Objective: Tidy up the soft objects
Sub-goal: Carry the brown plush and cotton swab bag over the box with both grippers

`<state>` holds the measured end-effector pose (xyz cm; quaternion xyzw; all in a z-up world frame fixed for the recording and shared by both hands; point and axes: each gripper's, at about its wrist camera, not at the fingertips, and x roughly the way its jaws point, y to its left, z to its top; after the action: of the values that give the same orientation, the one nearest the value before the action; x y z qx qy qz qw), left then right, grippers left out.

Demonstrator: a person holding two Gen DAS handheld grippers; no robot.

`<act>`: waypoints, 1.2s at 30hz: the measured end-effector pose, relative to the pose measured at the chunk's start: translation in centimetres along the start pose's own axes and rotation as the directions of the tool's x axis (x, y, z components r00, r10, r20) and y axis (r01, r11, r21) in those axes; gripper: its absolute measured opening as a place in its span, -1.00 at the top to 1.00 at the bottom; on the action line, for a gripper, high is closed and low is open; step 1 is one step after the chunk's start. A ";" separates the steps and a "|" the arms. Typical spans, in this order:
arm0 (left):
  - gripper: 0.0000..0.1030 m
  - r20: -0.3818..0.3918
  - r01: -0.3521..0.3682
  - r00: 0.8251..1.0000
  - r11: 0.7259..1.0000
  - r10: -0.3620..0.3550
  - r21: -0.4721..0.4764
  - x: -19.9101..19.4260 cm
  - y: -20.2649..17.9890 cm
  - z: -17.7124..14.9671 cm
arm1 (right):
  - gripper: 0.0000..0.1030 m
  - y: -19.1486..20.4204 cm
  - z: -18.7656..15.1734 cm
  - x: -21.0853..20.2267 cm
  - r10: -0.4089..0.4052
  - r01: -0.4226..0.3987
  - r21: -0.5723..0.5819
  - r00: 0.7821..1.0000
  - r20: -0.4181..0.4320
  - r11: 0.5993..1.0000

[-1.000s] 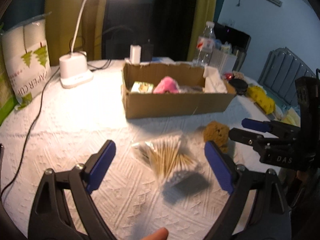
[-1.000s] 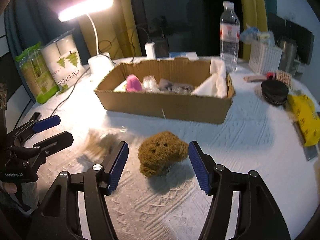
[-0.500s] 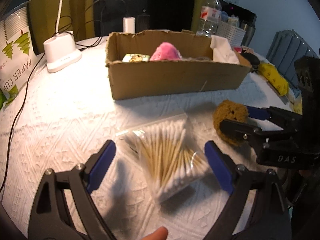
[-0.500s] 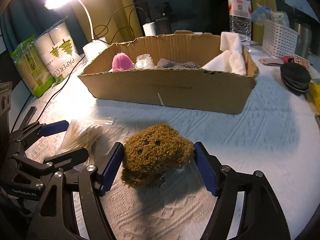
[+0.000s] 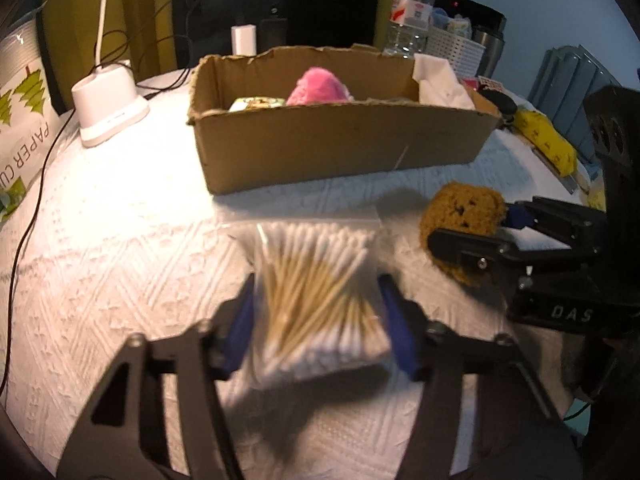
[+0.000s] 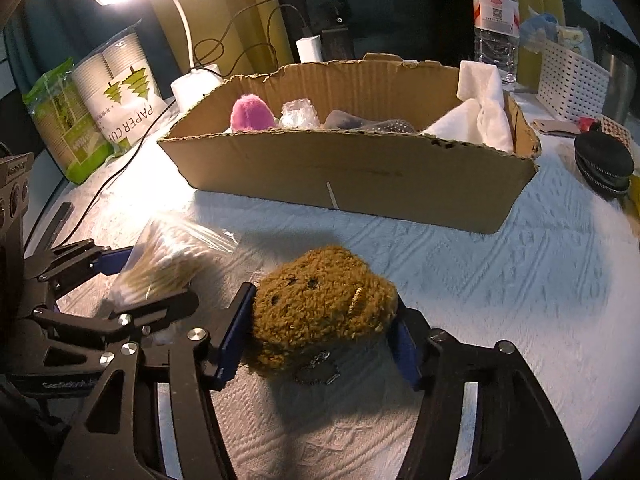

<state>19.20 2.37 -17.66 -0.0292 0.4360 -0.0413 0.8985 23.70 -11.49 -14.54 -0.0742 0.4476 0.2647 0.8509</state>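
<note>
A clear bag of cotton swabs [image 5: 316, 288] lies on the white tablecloth; my left gripper [image 5: 320, 320] is shut on it, a blue pad on each side. It also shows in the right wrist view [image 6: 164, 264]. A brown fuzzy plush [image 6: 320, 304] sits between the pads of my right gripper [image 6: 324, 320], which is shut on it; it shows in the left wrist view [image 5: 464, 216] too. A cardboard box [image 6: 360, 176] stands behind, holding a pink plush [image 6: 250, 114], a clear wrapped item, a grey cloth and a white cloth [image 6: 480, 116].
A white lamp base [image 5: 108, 108] with cables stands left of the box. Paper cup packs [image 6: 120, 92] stand at far left. A water bottle [image 6: 494, 12], a white basket [image 6: 568, 76], a black round pouch [image 6: 604, 164] and a yellow item [image 5: 544, 140] lie at the right.
Both grippers moved forward and closed: the left onto the cotton swab bag, the right onto the brown plush, which was loose between open pads before.
</note>
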 end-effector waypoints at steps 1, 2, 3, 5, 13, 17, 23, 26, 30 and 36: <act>-0.02 0.002 0.001 1.000 1.000 -0.001 0.006 -0.1 -0.1 0.0 | -0.16 0.0 -0.1 -0.1 0.000 0.000 -0.002 1.000 0.000 1.000; 0.02 0.005 0.007 1.000 1.000 -0.007 0.011 -0.1 -0.2 -0.1 | -0.14 0.1 -0.1 -0.1 0.000 0.000 -0.005 1.000 0.000 1.000; 0.03 0.007 0.009 1.000 1.000 -0.010 0.010 -0.2 -0.2 -0.1 | -0.12 0.2 -0.1 -0.2 -0.002 0.002 -0.009 1.000 0.001 1.000; 0.06 0.010 0.020 1.000 1.000 -0.020 0.007 -0.4 -0.2 -0.3 | -0.10 0.3 -0.2 -0.4 -0.005 0.006 -0.016 1.000 0.004 1.000; 0.07 0.047 0.022 0.999 1.000 -0.022 -0.001 -2.3 -0.3 -0.3 | -0.09 0.6 -0.1 -1.9 -0.026 0.027 -0.029 0.999 0.034 0.999; 0.07 0.079 0.022 0.997 1.000 -0.022 0.003 -3.7 -0.4 0.0 | -0.09 1.1 0.0 -2.9 -0.036 0.039 -0.041 0.998 0.056 0.998; 0.07 0.126 0.022 0.992 1.000 -0.021 -0.003 -5.8 -0.5 0.9 | -0.09 1.7 0.6 -5.0 -0.048 0.054 -0.058 0.994 0.101 0.997; 0.07 0.149 0.019 0.989 1.000 -0.018 -0.005 -6.8 -0.3 1.4 | -0.09 1.9 1.0 -6.0 -0.053 0.061 -0.065 0.991 0.122 0.996; 0.07 0.176 0.013 0.984 1.000 -0.012 -0.006 -7.8 -0.2 2.2 | -0.09 2.0 1.6 -7.1 -0.056 0.067 -0.072 0.987 0.149 0.995; 0.07 0.214 -0.002 0.977 1.000 0.004 -0.011 -9.0 0.3 3.8 | -0.09 1.2 2.7 -8.1 -0.062 0.075 -0.064 0.981 0.182 0.995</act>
<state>16.64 3.64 -8.25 -0.0378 0.3370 -0.0343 0.9401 21.33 -12.62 -6.27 -0.0952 0.3565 0.2563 0.8934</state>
